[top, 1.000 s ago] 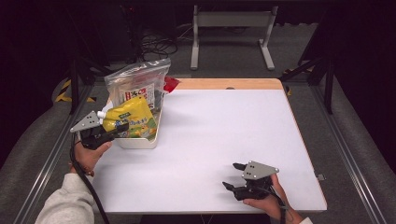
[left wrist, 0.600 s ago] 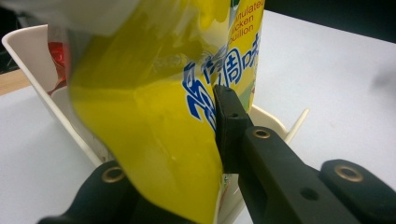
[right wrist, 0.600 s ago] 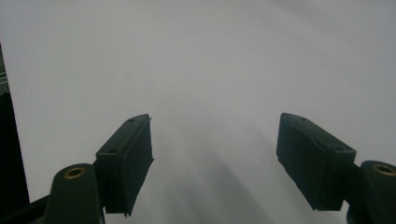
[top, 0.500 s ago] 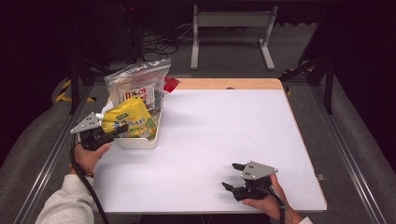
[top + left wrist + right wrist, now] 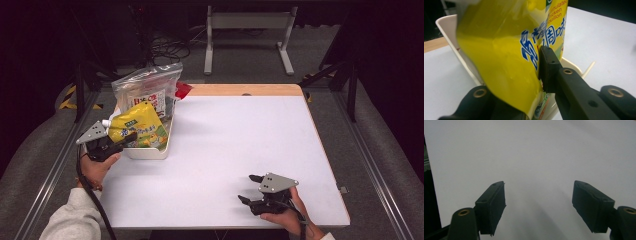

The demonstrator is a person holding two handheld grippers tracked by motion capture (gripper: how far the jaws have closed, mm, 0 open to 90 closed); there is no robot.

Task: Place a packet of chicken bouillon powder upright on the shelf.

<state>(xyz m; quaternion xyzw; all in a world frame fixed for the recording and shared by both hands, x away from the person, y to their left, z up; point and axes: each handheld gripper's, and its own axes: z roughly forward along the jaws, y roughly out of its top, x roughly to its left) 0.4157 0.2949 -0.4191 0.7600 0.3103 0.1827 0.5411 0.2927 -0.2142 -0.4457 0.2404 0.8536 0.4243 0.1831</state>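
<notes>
A yellow spouted pouch [image 5: 137, 127] with blue lettering stands tilted over the white bin [image 5: 147, 152] at the table's left. My left gripper [image 5: 127, 137] holds it by its lower part. In the left gripper view the pouch [image 5: 499, 50] lies between the jaws; one pad [image 5: 549, 67] still touches its printed face, and the other jaw is hidden behind it. These jaws have just been opening a little. My right gripper [image 5: 245, 188] rests near the front edge, open, with only bare tabletop between its jaws [image 5: 539, 202].
A clear plastic bag [image 5: 150, 87] of packets leans at the back of the bin, with something red [image 5: 182, 90] beside it. The white tabletop [image 5: 240, 135] has a wooden strip [image 5: 240, 90] along its far edge. Metal rails run along both sides.
</notes>
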